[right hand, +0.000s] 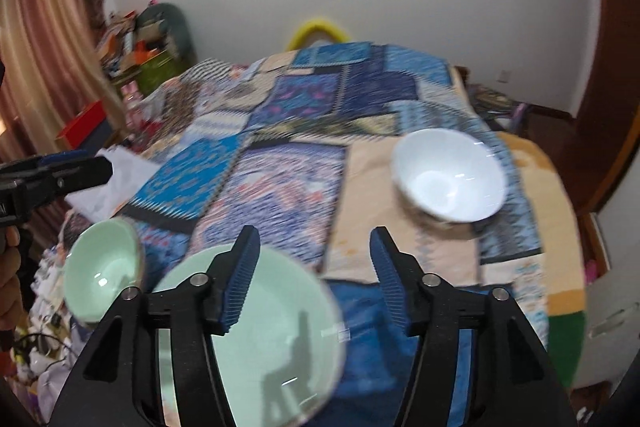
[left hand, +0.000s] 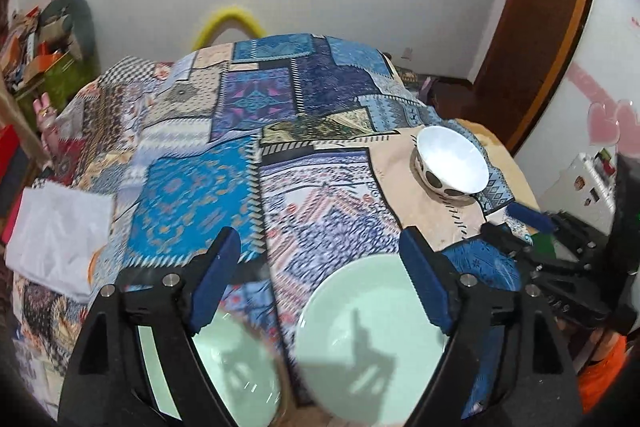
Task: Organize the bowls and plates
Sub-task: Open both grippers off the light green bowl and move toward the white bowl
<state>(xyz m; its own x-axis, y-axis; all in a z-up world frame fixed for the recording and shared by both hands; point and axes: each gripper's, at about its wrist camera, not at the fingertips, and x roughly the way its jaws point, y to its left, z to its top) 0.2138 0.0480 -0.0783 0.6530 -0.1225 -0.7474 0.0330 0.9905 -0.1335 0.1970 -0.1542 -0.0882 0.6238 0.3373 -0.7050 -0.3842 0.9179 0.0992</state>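
Hovering low over a patchwork blue cloth-covered tabletop (left hand: 224, 187), the left gripper (left hand: 320, 275) has its jaws spread wide and holds nothing. Left wrist view: a pale green glazed ceramic plate (left hand: 368, 339) lies just below the right-hand finger, a smaller pale green glazed bowl (left hand: 236, 367) sits under the left-hand finger, the two close together but whether touching is unclear. A white ceramic bowl with dark spots on its outside (left hand: 450, 159) stands well apart, far right. White crumpled sheet (left hand: 60, 231) at left edge. Right wrist view: right gripper (right hand: 314, 279) also agape, empty, left finger over the plate's rim (right hand: 256, 343); green bowl (right hand: 102, 267) to its left, white bowl (right hand: 448, 175) ahead right. Image blurred, so both tools seem in motion. Judgement: gathering step barely begun, nothing stacked yet. Next move likely calls for closing on a rim, lifting level, and nesting bowls together.
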